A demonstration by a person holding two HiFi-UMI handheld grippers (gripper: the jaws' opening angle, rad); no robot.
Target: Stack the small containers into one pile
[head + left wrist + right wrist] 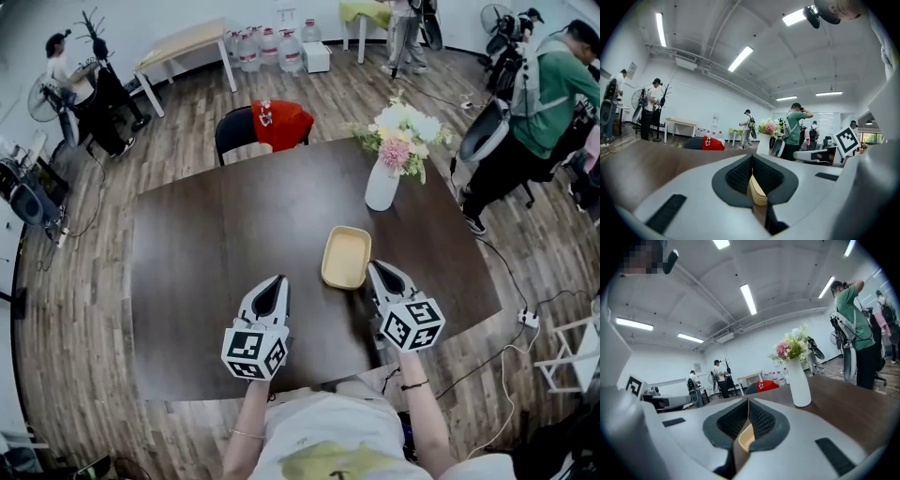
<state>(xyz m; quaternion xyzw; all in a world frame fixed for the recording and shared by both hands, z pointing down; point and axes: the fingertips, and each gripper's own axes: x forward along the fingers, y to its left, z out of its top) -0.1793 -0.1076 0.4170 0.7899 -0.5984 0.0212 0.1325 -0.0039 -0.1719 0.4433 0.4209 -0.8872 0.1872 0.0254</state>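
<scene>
A shallow tan container [346, 256] is near the front middle of the dark table [206, 262]. In the left gripper view its side [758, 190] shows layered rims, like a nested pile. My right gripper [372, 266] is at its near right corner. In the right gripper view the jaws [748, 401] are shut on the tan rim [746, 439]. My left gripper [280, 279] hangs to the left of the container, apart from it. Its pads [751, 159] meet with nothing between them, and the container shows through the gap below them.
A white vase of flowers [382, 183] stands on the table just beyond the container, to its right. A chair with a red cloth [272, 124] is at the far table edge. People stand around the room. A power strip [528, 319] lies on the floor at right.
</scene>
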